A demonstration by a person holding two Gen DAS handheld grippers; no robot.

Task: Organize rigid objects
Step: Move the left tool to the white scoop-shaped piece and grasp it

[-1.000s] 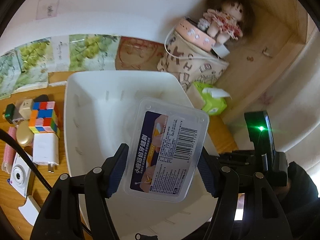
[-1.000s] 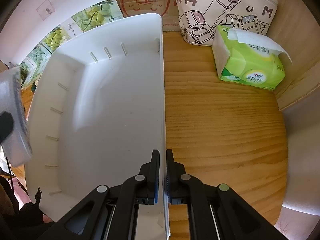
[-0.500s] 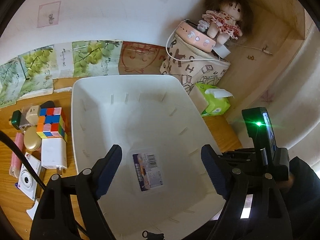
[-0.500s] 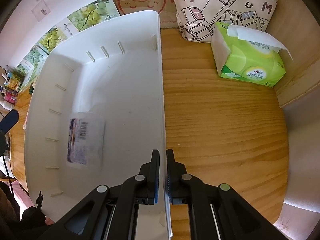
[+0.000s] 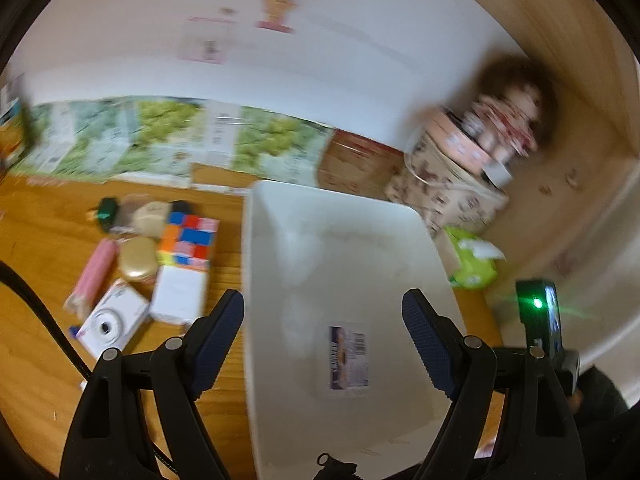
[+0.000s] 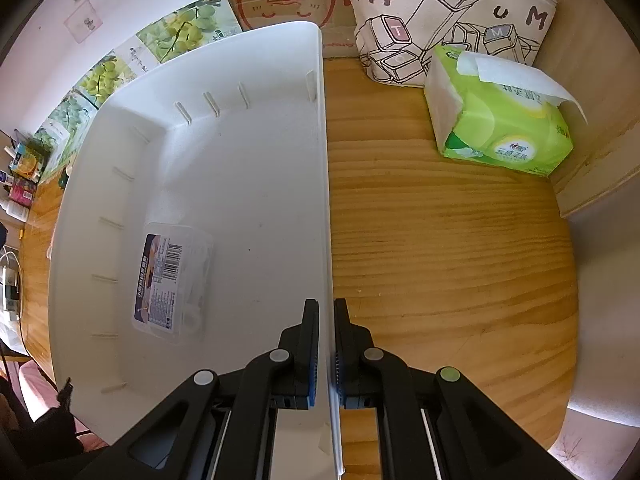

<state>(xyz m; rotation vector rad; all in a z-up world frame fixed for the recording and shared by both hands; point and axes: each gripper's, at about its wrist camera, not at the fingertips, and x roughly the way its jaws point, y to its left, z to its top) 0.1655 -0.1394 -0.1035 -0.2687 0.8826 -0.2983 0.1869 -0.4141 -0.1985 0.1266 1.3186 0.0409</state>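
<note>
A white plastic bin (image 5: 340, 248) stands on the wooden table; it also shows in the right wrist view (image 6: 248, 152). A clear plastic box with a dark label (image 5: 347, 357) lies flat on the bin's floor, also seen in the right wrist view (image 6: 172, 280). My left gripper (image 5: 322, 332) is open and empty, high above the bin's near left part. My right gripper (image 6: 326, 344) is shut on the bin's right wall. Left of the bin lie a Rubik's cube (image 5: 190, 242), a white charger (image 5: 178, 294), a white toy camera (image 5: 114, 322), a gold case (image 5: 138, 258) and a pink tube (image 5: 94, 274).
A green tissue pack (image 6: 500, 120) and a printed canvas bag (image 6: 452, 20) stand at the back right, with a doll (image 5: 508, 116) on top of the bag. A wooden side panel (image 6: 600, 160) closes the right. A black cable (image 5: 44, 316) crosses the near left.
My left gripper opened and let go of the clear box, which dropped onto the bin's floor. The left gripper then rose and swung left. The right gripper has kept its hold on the bin wall.
</note>
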